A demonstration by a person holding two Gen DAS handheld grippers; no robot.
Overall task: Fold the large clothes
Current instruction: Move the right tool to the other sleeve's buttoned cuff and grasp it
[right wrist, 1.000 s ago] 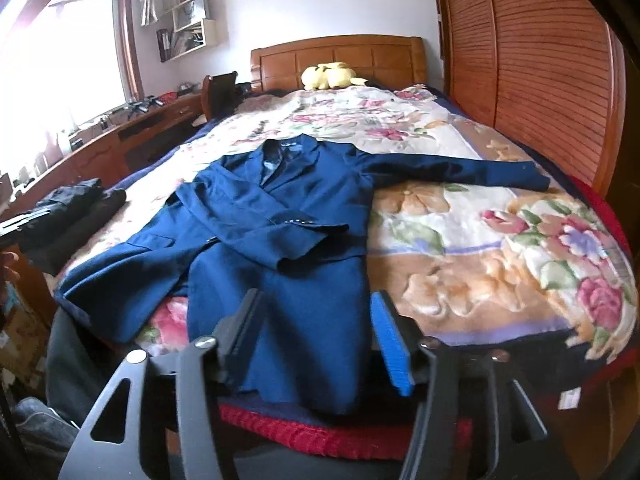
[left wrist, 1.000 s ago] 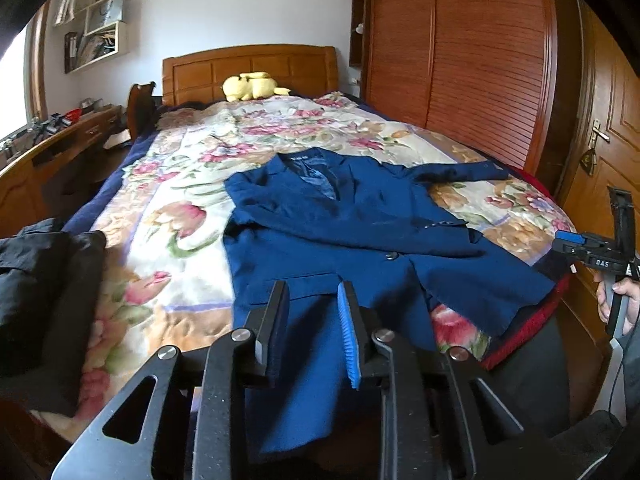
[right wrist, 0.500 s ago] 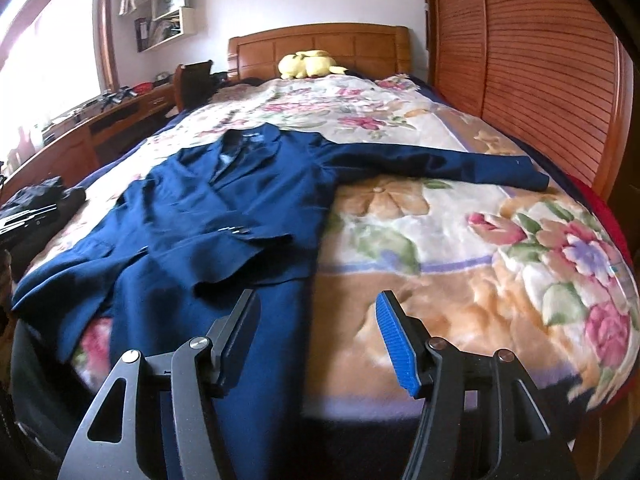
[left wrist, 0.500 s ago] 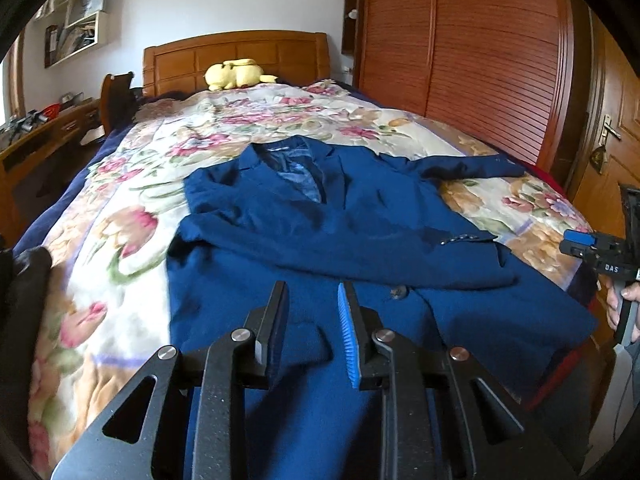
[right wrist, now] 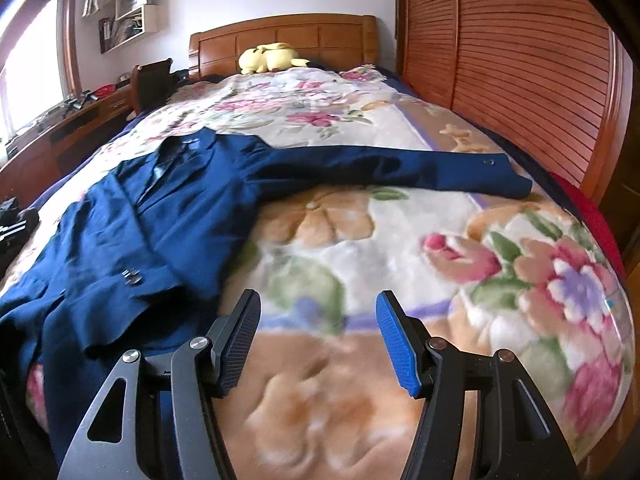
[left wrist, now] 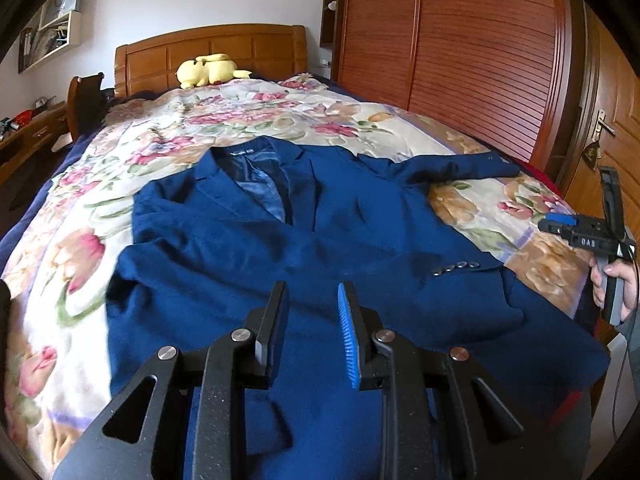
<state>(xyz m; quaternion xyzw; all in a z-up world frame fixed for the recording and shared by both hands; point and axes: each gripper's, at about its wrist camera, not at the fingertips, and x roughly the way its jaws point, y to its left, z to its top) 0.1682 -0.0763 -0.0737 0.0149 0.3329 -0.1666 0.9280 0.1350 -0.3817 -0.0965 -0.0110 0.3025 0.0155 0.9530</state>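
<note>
Navy blazer [left wrist: 320, 240] lies front-up on the floral blanket [left wrist: 80, 248] of the bed. Left wrist view: collar toward the wooden headboard [left wrist: 208, 52], hem toward the cam, so long axis runs head-to-foot of the bed. One sleeve is folded across the chest, its cuff w/ four buttons [left wrist: 456, 268] pointing right; the other sleeve [left wrist: 460, 166] stretches out toward the slatted wardrobe [left wrist: 480, 52]. Hem and lower right corner hang over the foot edge. Bare blanket to the left of the blazer and beyond the collar, up to the yellow plush toy [left wrist: 210, 70]. Left gripper [left wrist: 314, 334] hovers over the lower front panel, fingers apart w/ a narrow gap, nothing between them. Right gripper [left wrist: 580, 232] at far right near the bed corner, held in a hand [left wrist: 618, 284]; white lettering on its body reads "DAS". Collar label too small to read.

Right wrist view: blazer [right wrist: 132, 220] fills the left half. Outstretched sleeve [right wrist: 400, 170] crosses the bed w/ cuff near the wardrobe-side edge. Right gripper [right wrist: 318, 344] is over bare blanket [right wrist: 440, 260] just right of the blazer, fingers spread wide, empty. Desk [right wrist: 60, 124] and shelf along the left wall.
</note>
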